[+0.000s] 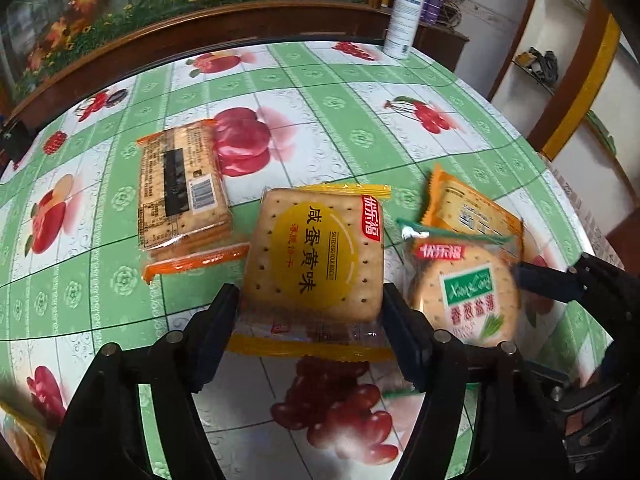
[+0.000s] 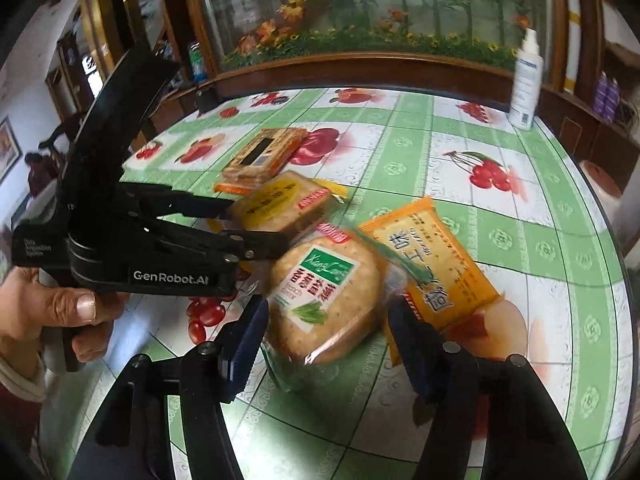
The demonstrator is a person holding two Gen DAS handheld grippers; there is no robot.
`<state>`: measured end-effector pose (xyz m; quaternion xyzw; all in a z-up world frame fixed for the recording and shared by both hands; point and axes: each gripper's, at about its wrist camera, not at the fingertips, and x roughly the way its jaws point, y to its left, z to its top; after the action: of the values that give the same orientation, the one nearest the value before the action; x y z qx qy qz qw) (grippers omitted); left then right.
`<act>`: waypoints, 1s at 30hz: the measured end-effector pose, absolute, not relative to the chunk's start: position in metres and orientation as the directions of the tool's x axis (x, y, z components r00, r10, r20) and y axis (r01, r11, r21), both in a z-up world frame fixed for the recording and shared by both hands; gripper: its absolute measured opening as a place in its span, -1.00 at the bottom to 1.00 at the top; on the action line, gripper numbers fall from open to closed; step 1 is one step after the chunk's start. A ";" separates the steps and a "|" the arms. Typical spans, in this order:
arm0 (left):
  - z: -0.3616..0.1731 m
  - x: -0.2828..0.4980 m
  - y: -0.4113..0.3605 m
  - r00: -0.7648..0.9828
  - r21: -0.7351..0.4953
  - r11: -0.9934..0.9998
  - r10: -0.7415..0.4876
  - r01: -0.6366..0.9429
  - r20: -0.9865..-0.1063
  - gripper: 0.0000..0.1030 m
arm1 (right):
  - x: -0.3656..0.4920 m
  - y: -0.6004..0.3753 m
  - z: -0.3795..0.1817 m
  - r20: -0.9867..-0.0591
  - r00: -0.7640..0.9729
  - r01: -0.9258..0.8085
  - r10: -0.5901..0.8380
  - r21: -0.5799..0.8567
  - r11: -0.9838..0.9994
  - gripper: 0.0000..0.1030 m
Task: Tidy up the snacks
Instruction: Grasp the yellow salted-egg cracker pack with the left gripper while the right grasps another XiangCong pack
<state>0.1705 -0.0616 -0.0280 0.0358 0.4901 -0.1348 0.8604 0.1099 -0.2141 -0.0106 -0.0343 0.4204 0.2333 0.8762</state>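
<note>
The left tool (image 1: 310, 308) sits low and nearly level over the counter (image 1: 332, 120), its fingers spread wide on either side of the salted egg yolk biscuit pack (image 1: 316, 256), which lies flat between them; whether the pads actually touch the wrapper cannot be told. In the right wrist view, the person's left hand (image 2: 60, 312) wraps the handle at 9 o'clock, thumb on top, with that tool reaching toward 3 o'clock. The right tool (image 2: 328, 344) points forward and downward, jaws wide apart, straddling the round scallion cracker pack (image 2: 324, 300), which rests on the counter and overlaps an orange snack packet (image 2: 436, 268) at its 2 o'clock. Neither tool has anything lifted. A third biscuit pack (image 1: 180, 188), barcode side up, lies alone toward 10 o'clock in the left wrist view. A white spray bottle (image 1: 404, 20) stands upright at the far edge, near 1 o'clock.
</note>
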 end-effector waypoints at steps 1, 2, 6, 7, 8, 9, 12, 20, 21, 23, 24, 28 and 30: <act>-0.028 0.172 -0.063 0.485 -0.066 0.962 -0.192 0.264 -0.853 0.36 | 0.110 -0.214 -0.010 -0.753 0.539 -0.433 0.376 0.135 0.891 0.25; -0.029 0.174 -0.065 0.485 -0.059 0.964 -0.182 0.259 -0.855 0.36 | 0.110 -0.214 -0.010 -0.753 0.540 -0.431 0.376 0.136 0.892 0.26; -0.029 0.179 -0.071 0.501 -0.011 0.972 -0.130 0.235 -0.855 0.38 | 0.110 -0.206 -0.009 -0.754 0.555 -0.427 0.351 0.103 0.898 0.37; -0.029 0.179 -0.069 0.507 -0.006 0.975 -0.121 0.224 -0.854 0.38 | 0.110 -0.203 -0.009 -0.754 0.564 -0.427 0.337 0.083 0.901 0.39; -0.030 0.180 -0.065 0.508 -0.001 0.979 -0.107 0.204 -0.854 0.40 | 0.108 -0.199 -0.008 -0.752 0.575 -0.428 0.323 0.060 0.902 0.40; -0.031 0.179 -0.061 0.508 0.000 0.981 -0.099 0.192 -0.856 0.42 | 0.108 -0.197 -0.008 -0.751 0.576 -0.432 0.321 0.054 0.900 0.40; -0.032 0.174 -0.039 0.510 0.009 0.993 -0.051 0.115 -0.859 0.43 | 0.102 -0.188 -0.008 -0.751 0.596 -0.423 0.283 0.005 0.906 0.40; -0.035 0.124 0.007 0.485 -0.013 0.999 -0.027 0.033 -0.874 0.42 | 0.101 -0.174 -0.010 -0.760 0.536 -0.432 0.369 0.129 0.893 0.43; -0.035 0.116 0.014 0.480 -0.020 1.000 -0.028 0.022 -0.877 0.42 | 0.101 -0.170 -0.011 -0.759 0.526 -0.451 0.383 0.133 0.883 0.43; -0.034 0.103 0.023 0.480 -0.028 1.000 -0.021 -0.007 -0.877 0.41 | 0.101 -0.163 -0.013 -0.759 0.493 -0.493 0.426 0.159 0.855 0.41; -0.033 0.097 0.032 0.487 -0.039 0.999 -0.018 -0.033 -0.873 0.41 | 0.102 -0.162 -0.014 -0.761 0.500 -0.487 0.414 0.149 0.861 0.40; -0.027 0.097 0.050 0.515 -0.081 0.993 -0.023 -0.089 -0.857 0.41 | 0.102 -0.165 -0.010 -0.754 0.505 -0.432 0.420 0.200 0.879 0.49; -0.022 0.101 0.051 0.532 -0.090 0.991 -0.025 -0.097 -0.846 0.41 | 0.103 -0.160 -0.012 -0.768 0.499 -0.407 0.402 0.202 0.891 0.62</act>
<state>0.1007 0.0509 -0.0224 -0.0632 0.4831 0.0207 0.8730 0.1033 -0.1597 -0.0118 -0.0026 0.4428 0.2336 0.8657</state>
